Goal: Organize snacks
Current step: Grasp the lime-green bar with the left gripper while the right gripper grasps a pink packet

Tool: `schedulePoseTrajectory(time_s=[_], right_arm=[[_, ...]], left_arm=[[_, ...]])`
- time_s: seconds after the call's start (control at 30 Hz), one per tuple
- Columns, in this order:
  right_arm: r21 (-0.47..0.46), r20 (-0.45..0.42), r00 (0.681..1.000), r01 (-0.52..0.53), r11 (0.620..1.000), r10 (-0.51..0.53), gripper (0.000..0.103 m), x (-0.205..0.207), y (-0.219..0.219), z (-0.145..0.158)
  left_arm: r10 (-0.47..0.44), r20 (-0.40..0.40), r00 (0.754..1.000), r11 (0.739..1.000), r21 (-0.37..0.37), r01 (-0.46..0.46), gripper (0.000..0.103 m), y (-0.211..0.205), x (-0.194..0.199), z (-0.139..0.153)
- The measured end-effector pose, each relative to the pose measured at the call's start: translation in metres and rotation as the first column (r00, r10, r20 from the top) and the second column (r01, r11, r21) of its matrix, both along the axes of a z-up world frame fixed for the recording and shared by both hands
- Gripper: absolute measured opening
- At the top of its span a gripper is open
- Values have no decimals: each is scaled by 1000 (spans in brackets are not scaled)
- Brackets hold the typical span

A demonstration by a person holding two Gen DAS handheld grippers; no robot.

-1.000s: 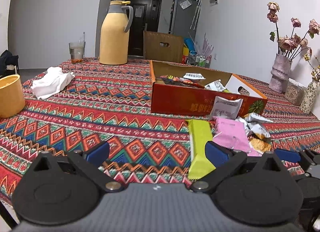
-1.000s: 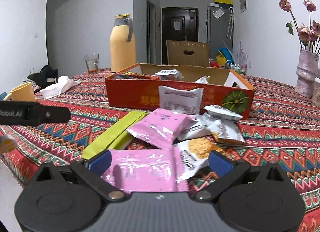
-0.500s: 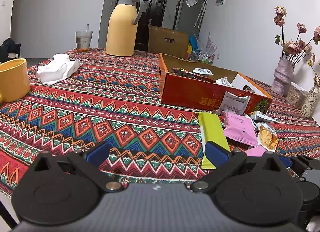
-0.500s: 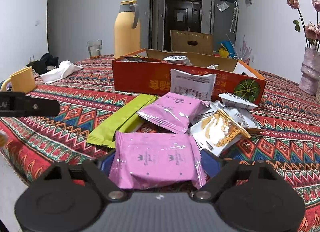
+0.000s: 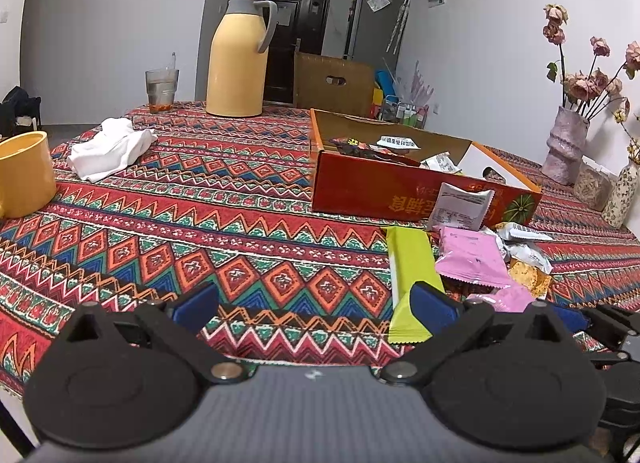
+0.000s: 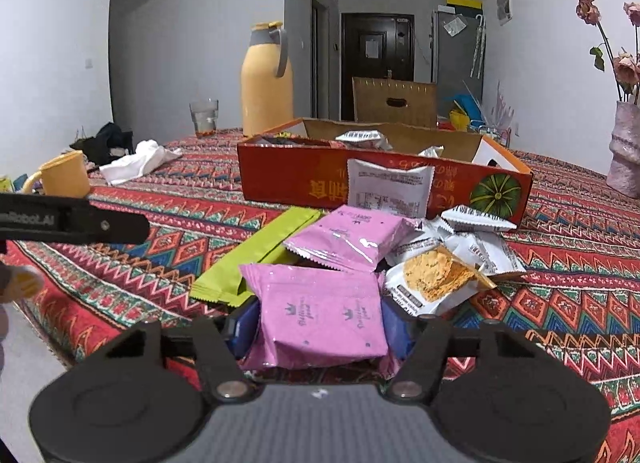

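up front in the left wrist view, one green packet (image 5: 408, 271) and one orange box (image 5: 400, 191) sit on the tablecloth (image 5: 200, 223); left gripper (image 5: 316, 303) gapes, empty. right wrist view: two pink packets, the nearer pink packet (image 6: 320, 319) between the closing jaws of the right gripper (image 6: 320, 323), pads touching.

I see the tabletop (image 5: 248, 231) under a red zigzag-patterned cloth. Just ahead of my right jaws lies a heap of snack packets: a pink packet (image 6: 348, 241), a lime-green packet (image 6: 256, 255) to its left, white ones to its right. Beyond them stands the red cardboard box (image 6: 304, 179). Far ahead of my left jaws stand a yellow thermos (image 5: 238, 59) and a glass (image 5: 161, 85); a white cloth (image 5: 110, 147) and a yellow mug (image 5: 24, 175) sit off to the left.
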State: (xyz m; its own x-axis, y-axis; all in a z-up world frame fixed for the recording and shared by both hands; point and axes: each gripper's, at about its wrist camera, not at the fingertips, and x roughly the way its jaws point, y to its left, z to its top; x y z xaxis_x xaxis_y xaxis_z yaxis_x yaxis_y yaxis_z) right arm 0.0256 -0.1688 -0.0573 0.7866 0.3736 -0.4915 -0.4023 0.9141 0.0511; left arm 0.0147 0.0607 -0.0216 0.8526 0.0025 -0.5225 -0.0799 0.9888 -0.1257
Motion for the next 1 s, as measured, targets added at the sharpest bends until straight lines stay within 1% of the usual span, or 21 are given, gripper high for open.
schedulePoseTrajectory(time_s=[0.23, 0.5, 0.8, 0.9, 0.93, 1.0], right_arm=[[46, 43, 999, -7, 999, 5, 63, -2, -16, 10], [95, 64, 997, 48, 994, -54, 63, 8, -46, 13], [122, 80, 989, 117, 986, -127, 63, 28, -76, 10], [130, 76, 986, 136, 982, -147, 63, 36, -87, 7], [133, 74, 985, 143, 981, -153, 63, 39, -90, 6], [138, 70, 984, 151, 979, -162, 63, 44, -95, 4]], left_arm=[[-5, -37, 999, 1000, 18, 6, 103, -14, 14, -3], [-30, -78, 997, 998, 57, 34, 103, -38, 37, -9], [-30, -114, 993, 994, 103, 42, 103, -66, 72, -11], [-22, -135, 991, 993, 114, 37, 98, -74, 85, -14], [-16, -141, 990, 993, 117, 32, 94, -75, 89, -15], [-3, -156, 988, 994, 107, 19, 92, -76, 97, -16]])
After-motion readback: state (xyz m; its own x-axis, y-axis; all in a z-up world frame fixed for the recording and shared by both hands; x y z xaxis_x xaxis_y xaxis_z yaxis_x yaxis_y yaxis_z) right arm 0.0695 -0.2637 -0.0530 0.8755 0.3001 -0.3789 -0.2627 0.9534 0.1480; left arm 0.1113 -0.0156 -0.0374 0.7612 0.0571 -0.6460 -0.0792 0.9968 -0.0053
